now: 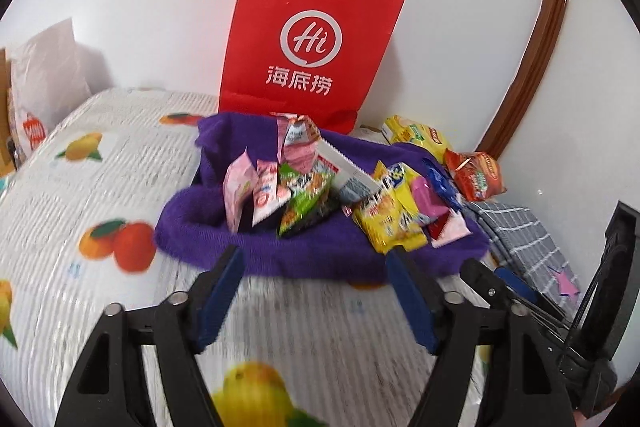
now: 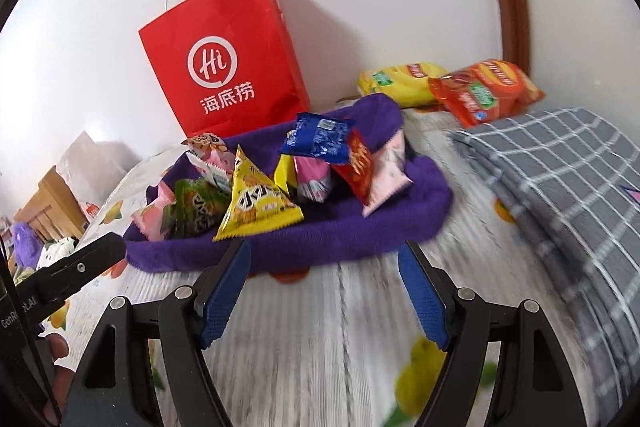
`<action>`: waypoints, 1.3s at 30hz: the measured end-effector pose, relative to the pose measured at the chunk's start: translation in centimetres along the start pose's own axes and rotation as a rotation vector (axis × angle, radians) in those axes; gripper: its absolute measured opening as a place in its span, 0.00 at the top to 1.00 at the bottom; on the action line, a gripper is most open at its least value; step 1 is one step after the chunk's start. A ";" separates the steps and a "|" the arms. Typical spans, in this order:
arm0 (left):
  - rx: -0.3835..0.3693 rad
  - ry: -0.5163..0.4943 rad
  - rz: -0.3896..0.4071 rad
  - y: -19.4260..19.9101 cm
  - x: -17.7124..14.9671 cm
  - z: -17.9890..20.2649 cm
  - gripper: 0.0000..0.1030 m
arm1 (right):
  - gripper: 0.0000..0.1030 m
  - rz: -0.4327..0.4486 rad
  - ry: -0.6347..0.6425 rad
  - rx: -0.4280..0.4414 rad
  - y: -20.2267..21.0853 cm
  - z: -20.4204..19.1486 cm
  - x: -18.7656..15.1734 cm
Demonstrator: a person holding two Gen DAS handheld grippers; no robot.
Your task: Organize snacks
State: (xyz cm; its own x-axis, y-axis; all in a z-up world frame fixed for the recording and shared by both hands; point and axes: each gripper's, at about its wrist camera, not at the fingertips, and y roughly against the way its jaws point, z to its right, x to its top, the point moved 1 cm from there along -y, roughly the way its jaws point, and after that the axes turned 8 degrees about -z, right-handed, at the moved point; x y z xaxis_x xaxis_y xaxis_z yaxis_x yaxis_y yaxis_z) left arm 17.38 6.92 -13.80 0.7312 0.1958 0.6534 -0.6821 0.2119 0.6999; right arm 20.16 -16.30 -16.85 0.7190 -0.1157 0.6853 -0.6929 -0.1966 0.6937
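A purple cloth basket (image 1: 304, 259) (image 2: 320, 247) sits on the fruit-print bed cover, full of small snack packets: pink, green, yellow, blue and red ones. A yellow triangular packet (image 2: 256, 205) leans at its front rim, and a yellow packet (image 1: 390, 223) lies at the near right edge. My left gripper (image 1: 314, 259) is open just short of the basket's near rim, nothing between its blue pads. My right gripper (image 2: 324, 253) is open too, at the near rim, empty. The right gripper's finger (image 1: 486, 281) shows at the right of the left wrist view.
A red paper bag (image 1: 312, 43) (image 2: 228, 67) stands against the white wall behind the basket. Yellow (image 2: 400, 79) and orange (image 2: 484, 91) chip bags lie at the back right. A folded grey checked blanket (image 2: 560, 187) lies to the right. A wooden door frame (image 1: 536, 39) runs up the wall.
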 end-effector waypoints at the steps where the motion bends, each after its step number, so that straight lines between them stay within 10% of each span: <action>1: 0.000 0.004 -0.002 0.5 -0.3 0.0 0.25 | 0.26 0.002 -0.003 -0.009 0.8 0.0 -0.3; 11: 0.098 -0.040 0.004 7.4 -2.8 1.5 0.07 | 0.05 -0.014 0.027 -0.083 10.1 -1.0 -3.9; 39: 0.129 -0.149 0.019 15.2 -6.5 5.9 0.07 | 0.03 0.004 0.021 -0.161 19.2 -2.9 -7.3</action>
State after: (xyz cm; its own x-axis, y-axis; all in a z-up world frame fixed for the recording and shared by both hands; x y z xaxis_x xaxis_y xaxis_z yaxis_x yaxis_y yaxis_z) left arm 2.26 3.23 -5.66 0.7163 0.0523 0.6958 -0.6975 0.0829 0.7118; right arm 1.46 -16.45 -7.84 0.7164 -0.0958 0.6911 -0.6964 -0.0372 0.7167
